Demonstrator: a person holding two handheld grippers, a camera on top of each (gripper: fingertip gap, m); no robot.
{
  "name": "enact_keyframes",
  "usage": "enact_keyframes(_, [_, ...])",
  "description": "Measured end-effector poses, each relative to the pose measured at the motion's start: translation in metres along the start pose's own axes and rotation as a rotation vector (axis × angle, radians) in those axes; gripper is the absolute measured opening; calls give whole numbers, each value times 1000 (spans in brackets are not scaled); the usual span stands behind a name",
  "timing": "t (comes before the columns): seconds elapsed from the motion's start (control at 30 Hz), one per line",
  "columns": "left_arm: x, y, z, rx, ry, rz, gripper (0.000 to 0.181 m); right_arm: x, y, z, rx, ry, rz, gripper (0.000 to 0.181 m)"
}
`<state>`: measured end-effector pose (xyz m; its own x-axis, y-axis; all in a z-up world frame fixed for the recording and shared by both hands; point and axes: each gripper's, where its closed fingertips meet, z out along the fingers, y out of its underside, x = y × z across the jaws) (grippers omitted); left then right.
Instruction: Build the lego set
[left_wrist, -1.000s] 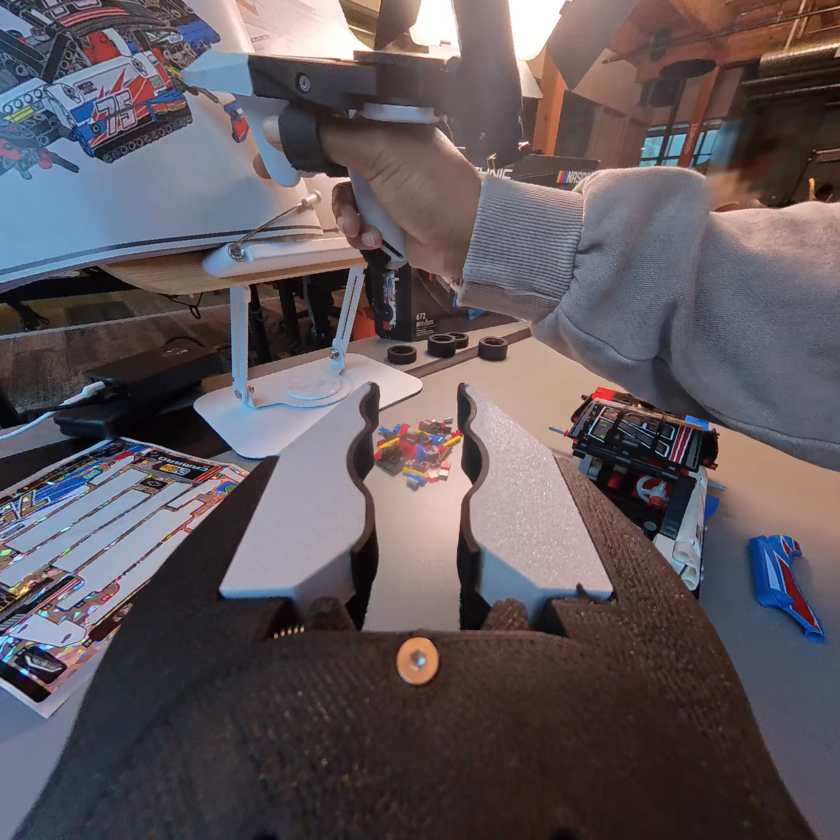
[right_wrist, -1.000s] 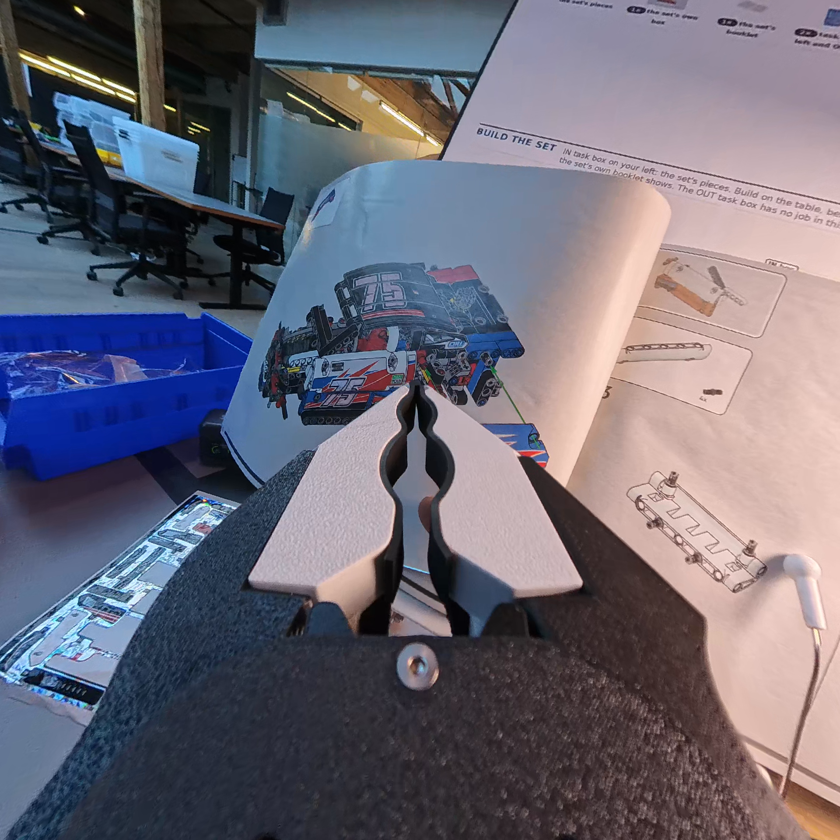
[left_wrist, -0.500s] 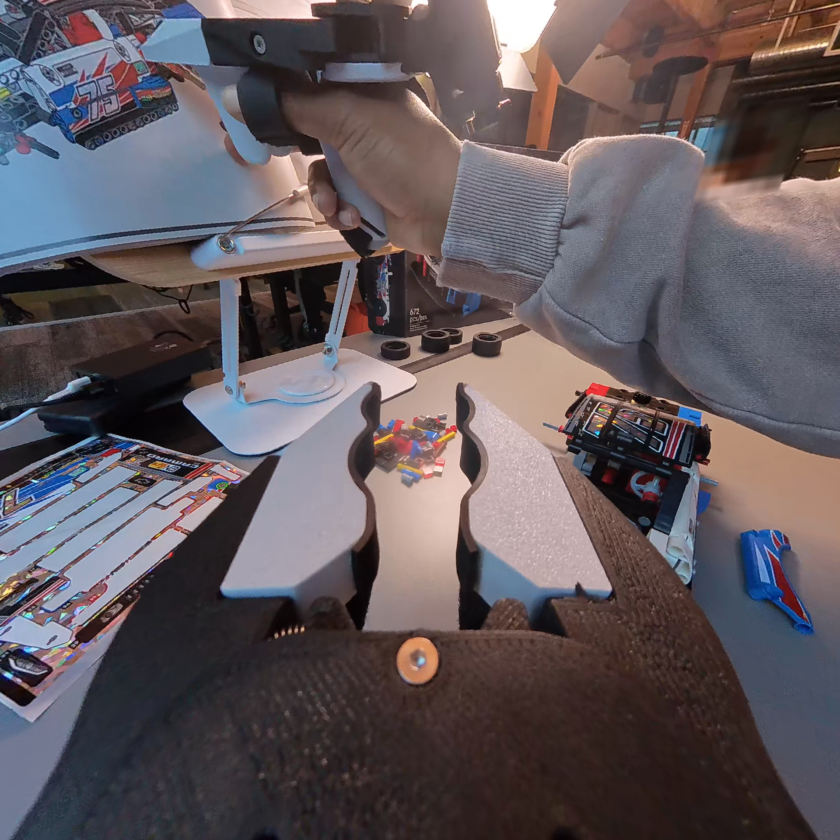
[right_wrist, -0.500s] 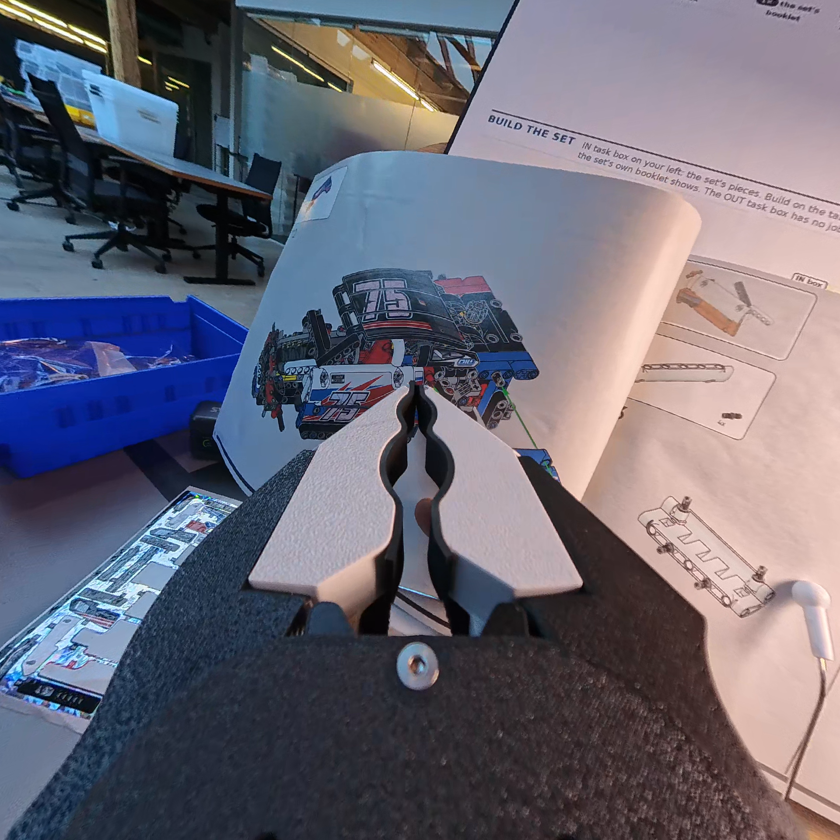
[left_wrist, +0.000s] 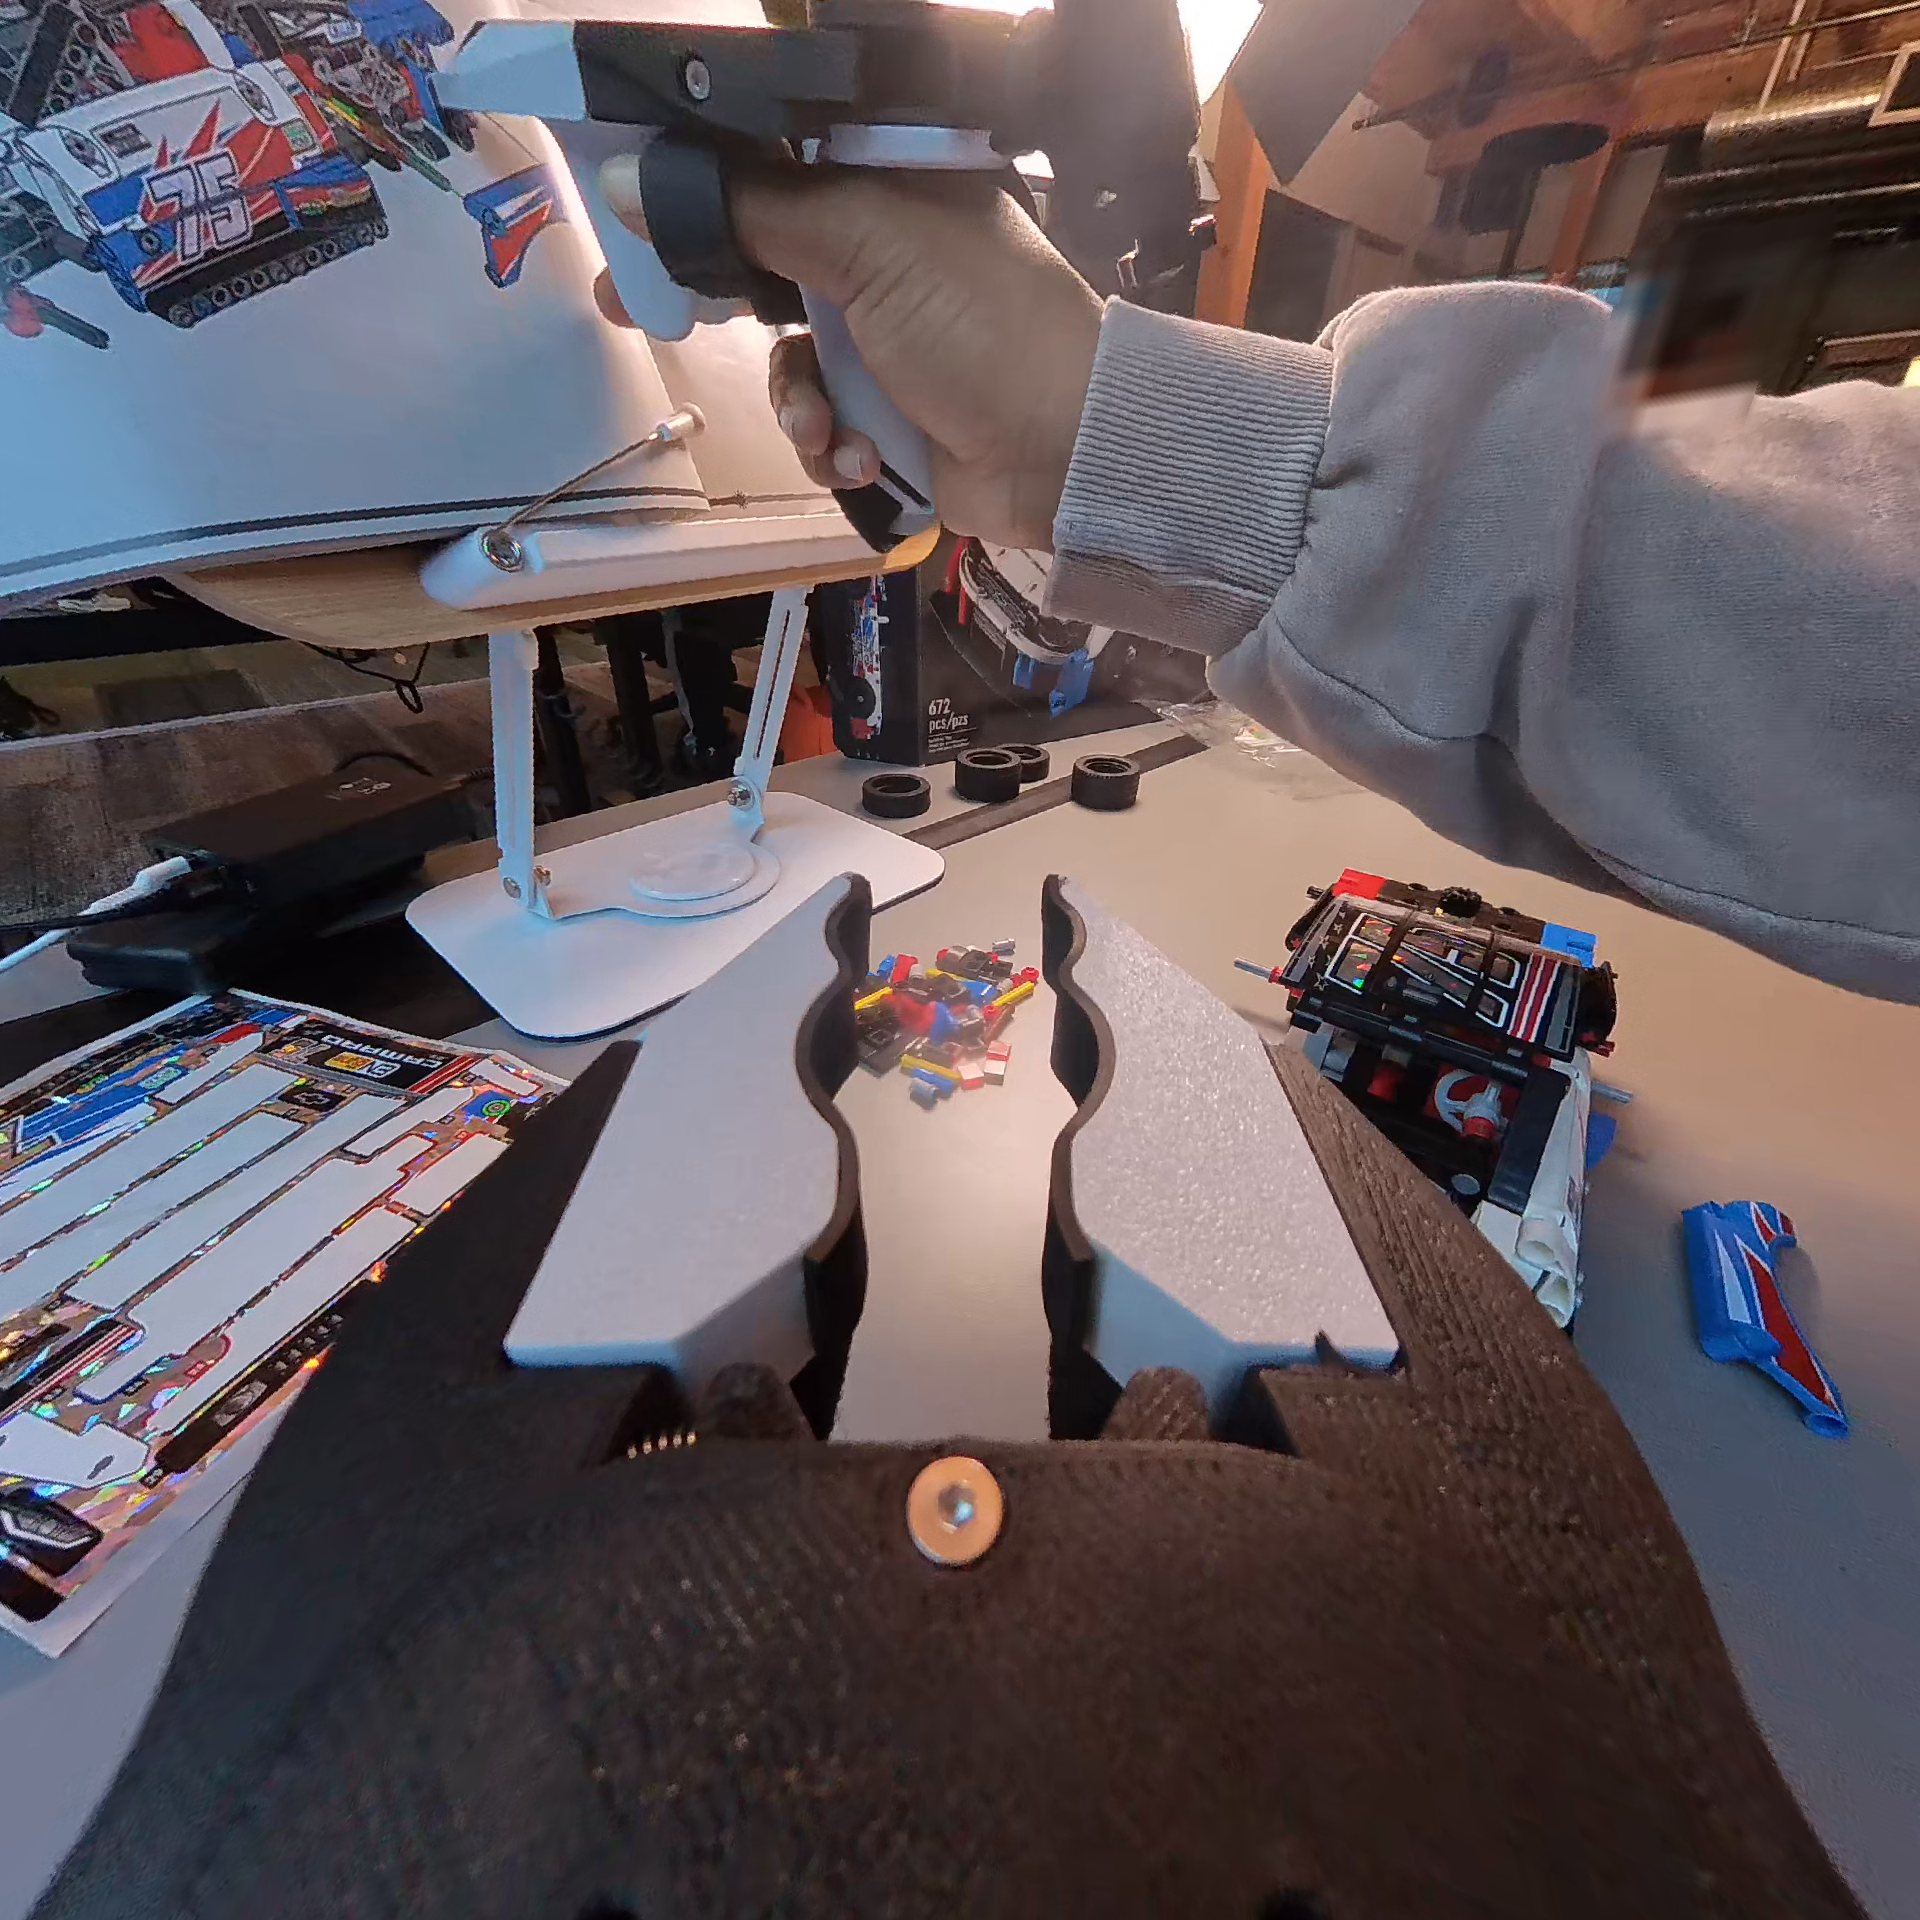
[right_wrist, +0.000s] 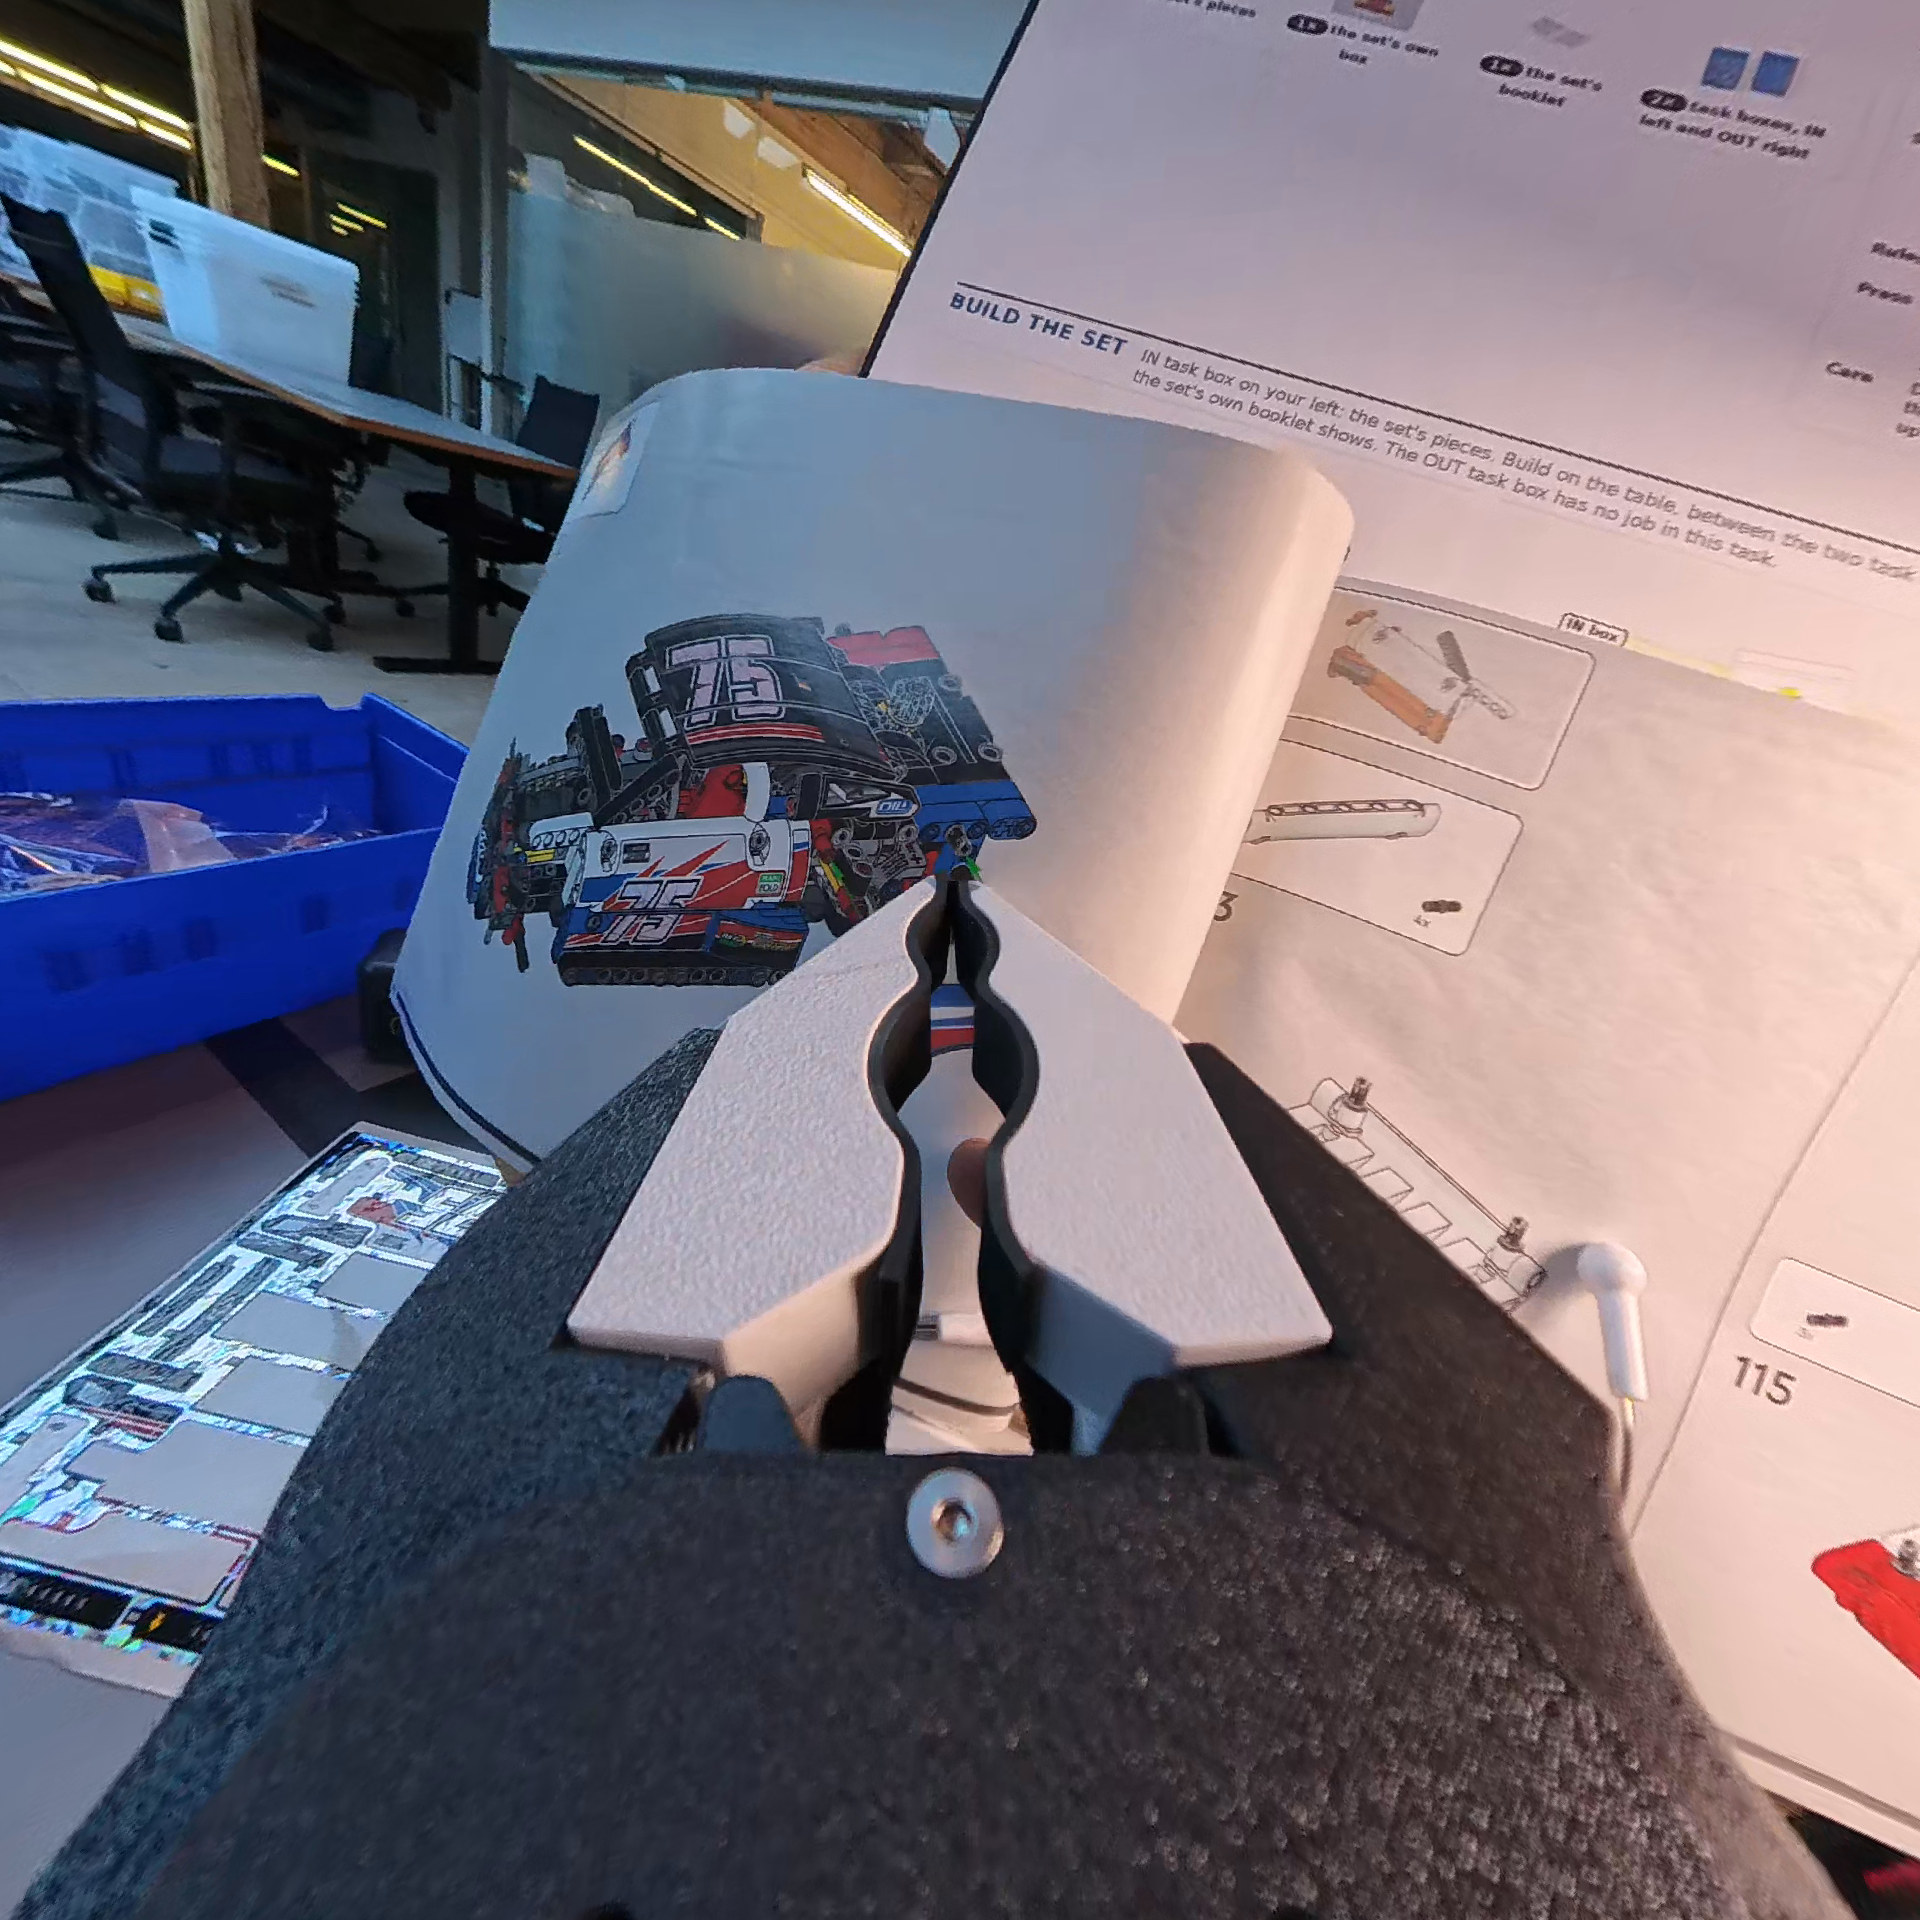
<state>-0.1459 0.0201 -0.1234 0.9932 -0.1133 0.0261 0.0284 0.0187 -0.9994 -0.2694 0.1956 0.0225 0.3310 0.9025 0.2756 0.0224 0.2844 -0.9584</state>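
Note:
My right gripper (right_wrist: 951, 888) is shut on the edge of a curled booklet page (right_wrist: 883, 582) that shows a race car drawing; the page bends over the open booklet (right_wrist: 1558, 935) on its white stand (left_wrist: 665, 925). The same gripper shows in the left wrist view (left_wrist: 488, 83), held by a hand in a grey sleeve. My left gripper (left_wrist: 951, 904) is open and empty, hovering above the table, short of a small pile of loose pieces (left_wrist: 940, 1013). The part-built car (left_wrist: 1444, 1029) lies to the right, with a blue panel (left_wrist: 1756, 1320) beside it.
A sticker sheet (left_wrist: 177, 1174) lies at the left. Three black tyres (left_wrist: 987, 774) and the set's box (left_wrist: 935, 665) stand behind. A black power pack (left_wrist: 281, 862) sits far left. A blue bin (right_wrist: 208, 883) holds plastic bags. A printed sheet (right_wrist: 1455, 260) stands behind the booklet. Spacing between my two grippers at the tips: around 25 cm. Measured from the fingertips, the blue panel (left_wrist: 1756, 1320) is 20 cm or so from the left gripper and 45 cm from the right.
My right gripper has carried the curled page further over, and more of the page beneath shows. My left gripper has stayed open in about the same place.

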Motion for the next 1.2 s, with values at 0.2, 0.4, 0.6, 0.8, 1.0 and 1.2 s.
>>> enact_keyframes(0.2, [-1,0,-1,0,-3,-2,31,-1,-3,2,-1,-2,-8,0])
enact_keyframes(0.4, [3,0,0,-4,12,3,32,-15,-18,-26,66,-92,-4,0])
enact_keyframes(0.6, [27,0,1,-15,90,52,32,-32,-31,-135,78,-302,42,0])
enact_keyframes(0.8, [60,8,2,-51,244,86,40,-10,14,-264,-63,-362,-81,0])
enact_keyframes(1.0, [90,41,1,-262,409,114,72,4,112,-363,-296,-377,-175,13])
enact_keyframes(1.2, [116,76,4,-460,456,290,84,-23,180,-407,-424,-423,-194,32])
